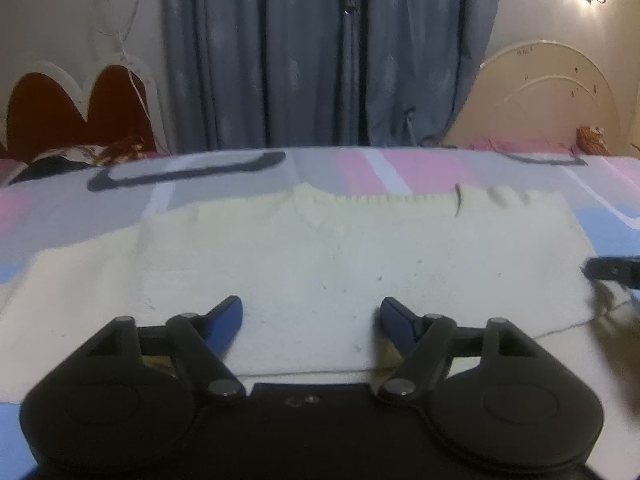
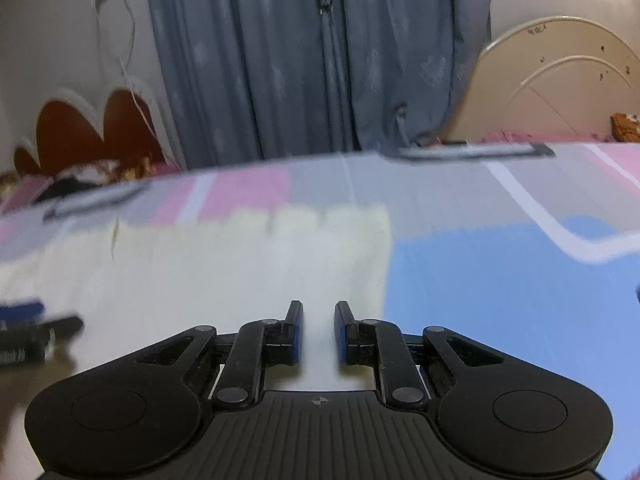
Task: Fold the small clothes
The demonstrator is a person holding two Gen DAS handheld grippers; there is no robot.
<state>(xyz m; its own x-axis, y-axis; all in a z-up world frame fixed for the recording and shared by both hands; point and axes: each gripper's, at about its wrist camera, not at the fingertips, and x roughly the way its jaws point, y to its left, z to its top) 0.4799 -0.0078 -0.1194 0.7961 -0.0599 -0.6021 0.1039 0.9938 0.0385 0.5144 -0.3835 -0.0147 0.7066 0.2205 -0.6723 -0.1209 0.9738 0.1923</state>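
Left wrist: tongs [image 1: 311, 316] wide, empty.

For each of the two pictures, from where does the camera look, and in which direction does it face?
Left wrist view: sits on the left claw, looks forward and down over the cream garment toward the blue curtain; its wide-apart fingers show, and the right claw's tip at the right edge.
Right wrist view: sits on the right claw, above the garment's right edge; its narrow-gapped fingers show, and the left claw at the left edge.
Shared: garment, patterned bedsheet, curtain, both headboards.
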